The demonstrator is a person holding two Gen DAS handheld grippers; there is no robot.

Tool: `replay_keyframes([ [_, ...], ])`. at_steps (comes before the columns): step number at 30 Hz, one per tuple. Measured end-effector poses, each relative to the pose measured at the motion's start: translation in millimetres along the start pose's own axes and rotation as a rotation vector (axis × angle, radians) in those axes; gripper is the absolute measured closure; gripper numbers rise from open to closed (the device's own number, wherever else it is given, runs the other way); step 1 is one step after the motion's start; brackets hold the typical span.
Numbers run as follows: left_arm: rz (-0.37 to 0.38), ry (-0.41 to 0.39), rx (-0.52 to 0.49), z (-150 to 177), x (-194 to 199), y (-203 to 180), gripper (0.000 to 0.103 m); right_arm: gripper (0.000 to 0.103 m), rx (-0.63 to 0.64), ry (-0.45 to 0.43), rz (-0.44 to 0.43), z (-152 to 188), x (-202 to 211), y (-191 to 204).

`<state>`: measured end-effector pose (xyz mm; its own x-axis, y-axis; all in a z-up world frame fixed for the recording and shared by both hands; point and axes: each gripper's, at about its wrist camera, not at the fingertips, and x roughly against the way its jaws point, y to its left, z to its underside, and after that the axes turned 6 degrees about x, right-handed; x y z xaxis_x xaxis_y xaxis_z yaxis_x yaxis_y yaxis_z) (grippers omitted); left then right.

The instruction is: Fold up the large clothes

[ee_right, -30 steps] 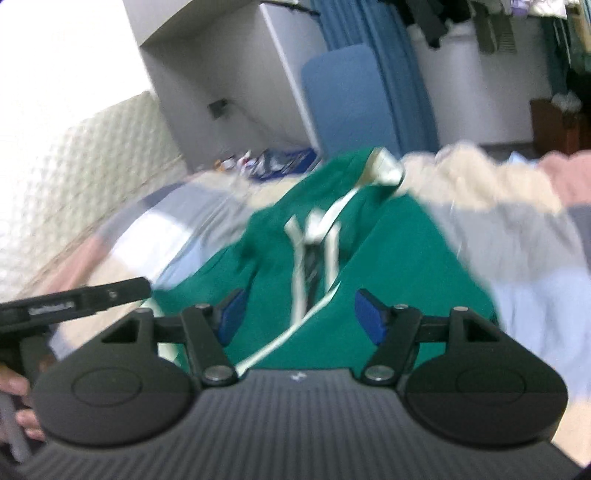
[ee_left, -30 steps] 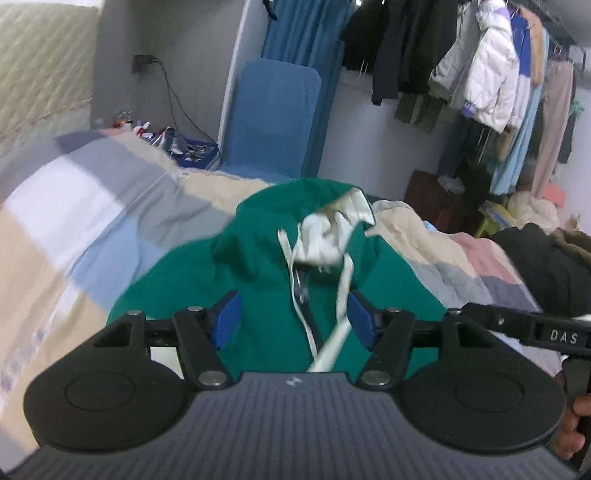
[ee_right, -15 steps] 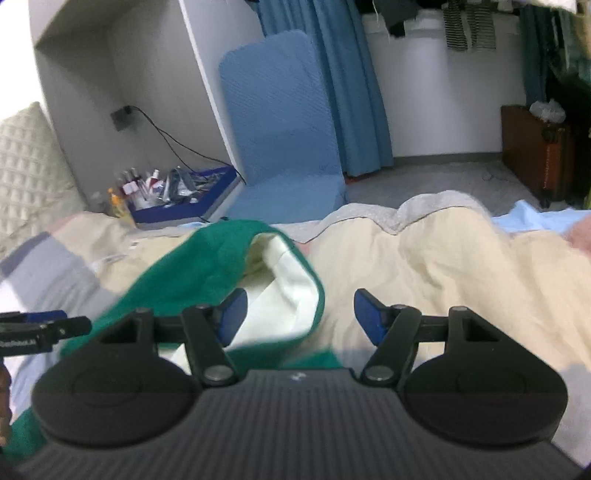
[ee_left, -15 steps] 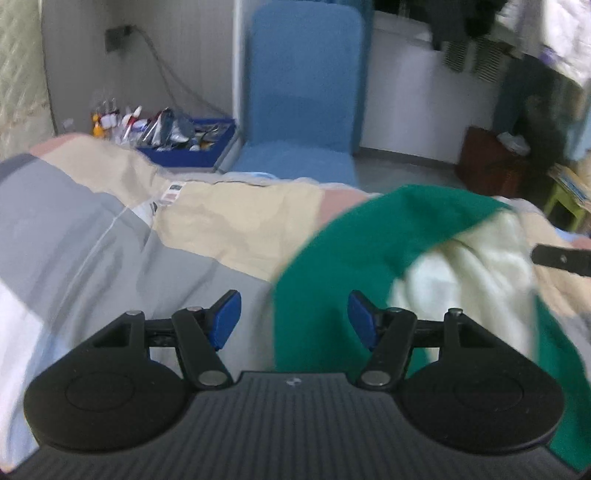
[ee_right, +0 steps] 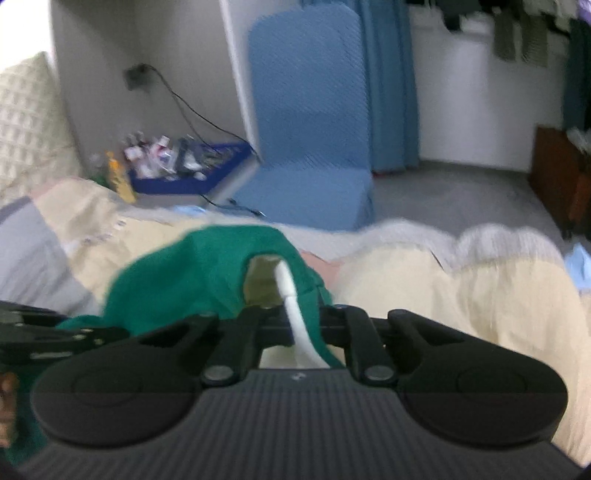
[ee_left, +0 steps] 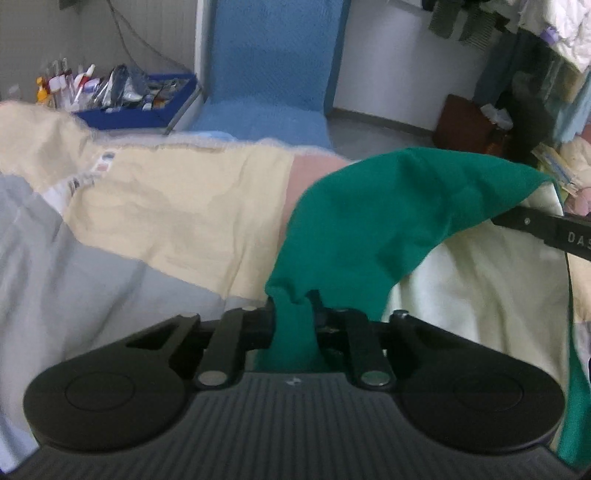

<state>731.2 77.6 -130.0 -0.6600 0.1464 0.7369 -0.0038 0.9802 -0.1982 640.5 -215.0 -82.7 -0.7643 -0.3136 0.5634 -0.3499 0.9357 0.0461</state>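
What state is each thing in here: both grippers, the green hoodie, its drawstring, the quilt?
left gripper: shut on the green fabric.
right gripper: shut on green fabric and the white cord.
green hoodie: lifted at the hood, cream lining showing, held at two points.
white drawstring: pinched in the right gripper.
patchwork quilt: spread on the bed, rumpled.

I am working in a lived-in bedroom at home. A patchwork quilt [ee_left: 155,206] in cream, grey and pink is covering the bed under me, and a quilted cream headboard [ee_right: 26,122] is showing at its end. A blue fabric floor chair [ee_right: 310,122] is leaning against the wall beside a blue curtain [ee_right: 388,85]. A blue tray of bottles and tubes [ee_left: 136,99] is sitting nearby, and jackets are hanging on a rack [ee_left: 546,33].
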Motion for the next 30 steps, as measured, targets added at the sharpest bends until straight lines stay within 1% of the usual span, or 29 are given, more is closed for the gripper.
replay_keyframes([
  [2,-0.009,-0.038,0.002,-5.2,20.3,-0.6,0.089,0.094,0.024,-0.053,-0.012,-10.0,20.2,8.7],
  [4,0.002,-0.075,0.014,-9.5,43.9,1.3,0.089,0.094,0.027,-0.109,-0.029,-20.3,46.5,16.1],
  [7,0.022,-0.133,-0.001,-9.7,85.9,-0.3,0.089,0.094,0.055,-0.207,-0.043,-29.3,91.1,29.0],
  [9,0.056,-0.180,-0.009,-1.6,123.1,-1.5,0.089,0.095,0.061,-0.283,-0.057,-27.7,126.1,36.0],
  [11,0.080,-0.228,-0.008,11.6,159.1,-3.6,0.089,0.095,0.098,-0.337,-0.045,-23.8,161.8,46.9],
  [13,0.079,-0.241,-0.002,26.7,189.3,-6.1,0.089,0.095,0.116,-0.367,-0.063,-18.1,201.2,57.6],
  [15,0.066,-0.255,-0.024,46.7,221.3,-11.0,0.089,0.095,0.166,-0.405,-0.057,-8.9,239.3,72.0],
  [19,0.066,-0.271,-0.053,91.7,286.5,-21.5,0.090,0.095,0.205,-0.453,-0.055,19.4,312.0,98.5],
  [22,0.067,-0.271,-0.060,130.4,326.4,-26.3,0.090,0.095,0.209,-0.462,-0.060,50.9,357.1,115.6],
  [24,0.077,-0.258,-0.036,164.1,352.7,-30.0,0.090,0.095,0.193,-0.465,-0.063,78.3,382.8,126.8],
  [26,0.092,-0.240,-0.012,202.3,372.8,-29.9,0.090,0.095,0.180,-0.450,-0.063,108.1,405.4,139.1],
  [27,0.110,-0.235,0.005,220.7,379.0,-28.3,0.090,0.095,0.173,-0.431,-0.072,124.6,414.9,145.8],
  [28,0.122,-0.218,0.010,241.6,381.7,-26.2,0.090,0.095,0.165,-0.408,-0.075,140.3,421.6,152.3],
  [30,0.108,-0.176,0.024,286.7,383.4,-22.6,0.090,0.095,0.153,-0.338,-0.087,172.9,429.2,163.4],
])
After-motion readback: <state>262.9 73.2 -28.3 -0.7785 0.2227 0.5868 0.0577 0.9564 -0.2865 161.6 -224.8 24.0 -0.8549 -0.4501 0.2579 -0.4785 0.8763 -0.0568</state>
